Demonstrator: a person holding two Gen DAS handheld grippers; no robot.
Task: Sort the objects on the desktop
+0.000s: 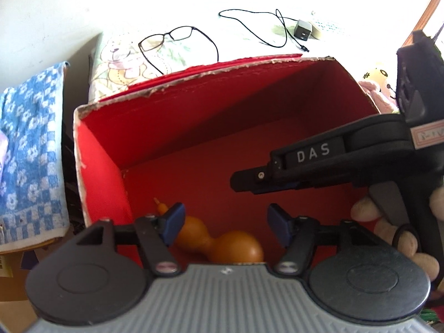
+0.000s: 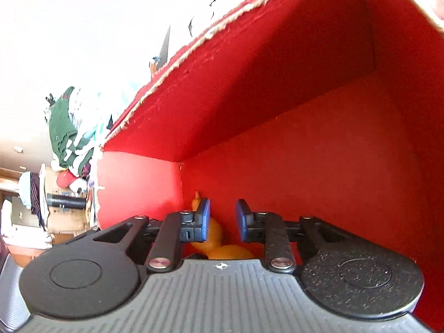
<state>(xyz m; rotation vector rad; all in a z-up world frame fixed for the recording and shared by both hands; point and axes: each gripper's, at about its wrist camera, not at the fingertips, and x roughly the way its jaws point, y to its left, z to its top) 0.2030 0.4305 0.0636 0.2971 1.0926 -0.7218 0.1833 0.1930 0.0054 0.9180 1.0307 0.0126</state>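
Observation:
An open red cardboard box [image 1: 166, 116] fills both views. On its floor, near the left wall, lies an orange gourd-shaped object [image 1: 230, 245], its thin stem toward the corner. My left gripper [image 1: 226, 219] hangs above it, open, with the blue pads wide apart and off the gourd. My right gripper [image 1: 244, 180], held by a hand, reaches into the box from the right. In the right wrist view the right gripper [image 2: 222, 216] is open by a narrow gap that shows only red floor. The gourd [image 2: 213, 236] lies just beyond and below its left pad.
Beyond the box, black-rimmed glasses [image 1: 172, 38] lie on a bear-print cloth [image 1: 122, 58]. A black cable [image 1: 249, 25] and a charger [image 1: 303, 30] lie on the white desk. A blue flowered towel [image 1: 30, 144] hangs at the left and a plush toy [image 1: 377, 83] sits at the right.

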